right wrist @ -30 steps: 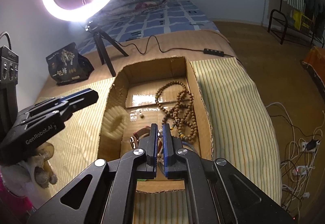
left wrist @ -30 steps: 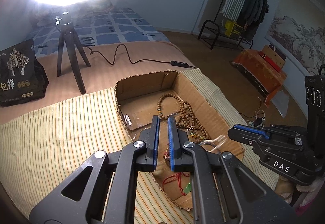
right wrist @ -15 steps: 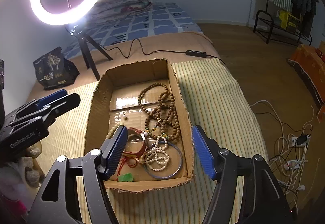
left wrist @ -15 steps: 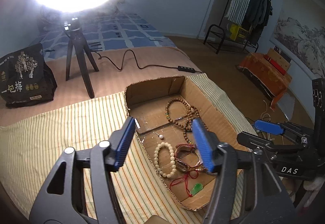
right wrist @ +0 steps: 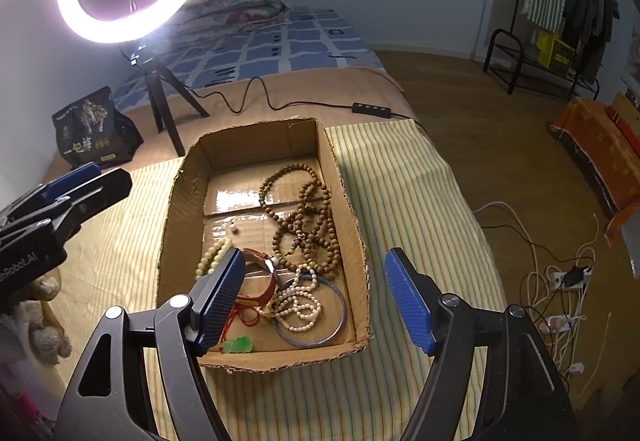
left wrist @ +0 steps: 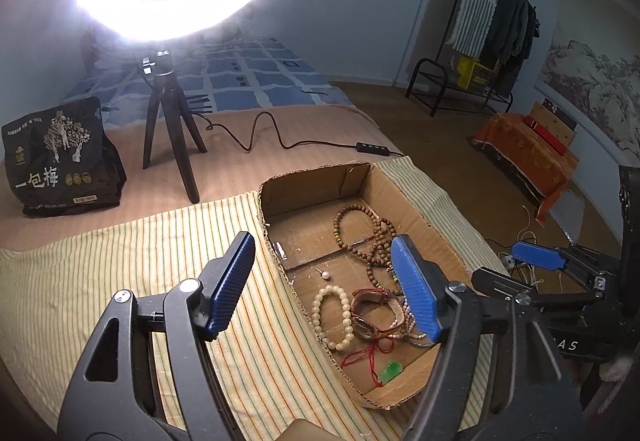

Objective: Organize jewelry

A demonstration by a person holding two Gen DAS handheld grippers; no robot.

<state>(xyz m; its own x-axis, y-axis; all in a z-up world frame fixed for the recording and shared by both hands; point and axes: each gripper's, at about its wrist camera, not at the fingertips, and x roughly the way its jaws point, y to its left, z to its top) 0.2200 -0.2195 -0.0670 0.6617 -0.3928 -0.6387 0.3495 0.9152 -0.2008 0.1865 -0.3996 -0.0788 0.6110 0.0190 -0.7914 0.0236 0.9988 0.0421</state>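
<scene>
An open cardboard box (left wrist: 316,177) (right wrist: 256,145) lies on the striped cloth and holds jewelry. Inside are a long brown wooden bead string (left wrist: 337,229) (right wrist: 316,225), a cream bead bracelet (left wrist: 316,311) (right wrist: 212,255), red-brown bracelets (left wrist: 372,297) (right wrist: 272,281), a pearl strand (right wrist: 298,305), a blue bangle (right wrist: 340,313) and a green pendant on red cord (left wrist: 391,369) (right wrist: 239,344). My left gripper (left wrist: 322,239) hovers over the box's left side, jaws opening, nothing between them. My right gripper (right wrist: 315,253) hovers above the near end, jaws also opening and empty.
A lit ring light on a black tripod (left wrist: 168,113) (right wrist: 160,101) stands behind the box, beside a black bag (left wrist: 60,161). Its cable and controller (left wrist: 374,148) run along the bed. The bed edge drops to the floor at right, where white cables (right wrist: 560,301) lie.
Both grippers went from shut to wide open, which uncovered the jewelry at the near end of the box. Each view has tilted slightly; the box and its contents have not moved.
</scene>
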